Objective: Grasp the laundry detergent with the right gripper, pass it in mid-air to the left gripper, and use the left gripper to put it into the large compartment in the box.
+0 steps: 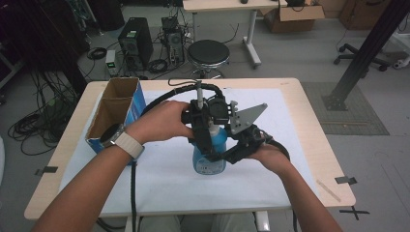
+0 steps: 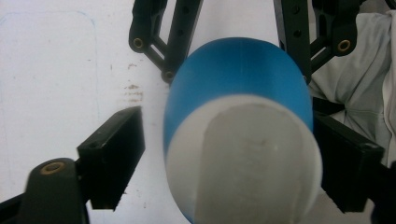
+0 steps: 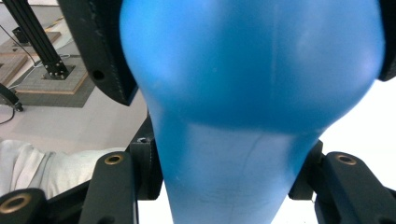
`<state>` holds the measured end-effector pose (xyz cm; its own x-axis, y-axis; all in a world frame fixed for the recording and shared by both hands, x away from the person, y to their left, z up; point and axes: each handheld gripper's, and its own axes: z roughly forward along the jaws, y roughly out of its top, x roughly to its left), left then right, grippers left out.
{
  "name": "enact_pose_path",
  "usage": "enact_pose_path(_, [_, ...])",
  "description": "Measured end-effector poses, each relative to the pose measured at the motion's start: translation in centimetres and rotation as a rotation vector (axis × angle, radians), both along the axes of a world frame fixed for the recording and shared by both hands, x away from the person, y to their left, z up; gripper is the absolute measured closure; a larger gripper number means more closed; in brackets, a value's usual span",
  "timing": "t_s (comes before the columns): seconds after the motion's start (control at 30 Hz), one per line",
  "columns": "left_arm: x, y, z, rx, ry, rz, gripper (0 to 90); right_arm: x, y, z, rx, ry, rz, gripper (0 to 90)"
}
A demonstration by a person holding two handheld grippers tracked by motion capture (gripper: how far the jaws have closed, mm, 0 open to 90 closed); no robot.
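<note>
At about 9 o'clock on the pale wooden counter [image 1: 309, 145], which is covered by a white sheet, stands an open blue cardboard box with 2 brown compartments [image 1: 116, 113], its top facing up. Just right of it, the person's left hand [image 1: 162, 121] holds the black left gripper [image 1: 205, 137], which comes in from 9 o'clock onto a blue plastic bottle with a white cap and label [image 1: 210, 154] standing upright near the counter's centre. In the left gripper view the jaws stand fairly wide on either side of the bottle [image 2: 243, 130]: the jaw at 3 o'clock lies against its side, the jaw at 9 o'clock is apart from it with white sheet showing between. The black right gripper [image 1: 232, 150], with a grey three-cornered plate on top, reaches the bottle from 3 o'clock, held by the right hand [image 1: 273, 157]. In the right gripper view its jaws press on both sides of the narrow blue part of the bottle [image 3: 243, 116], gripping it.
</note>
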<state>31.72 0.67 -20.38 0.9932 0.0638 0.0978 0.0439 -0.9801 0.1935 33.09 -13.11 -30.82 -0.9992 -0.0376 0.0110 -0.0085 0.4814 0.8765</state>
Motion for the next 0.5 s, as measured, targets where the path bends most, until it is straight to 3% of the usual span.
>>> enact_pose_path(0.5, [-0.06, -0.07, 0.04, -0.004, -0.001, 0.001, 26.0, -0.01, 0.02, 0.02, -0.001, -0.004, -0.003, 44.1])
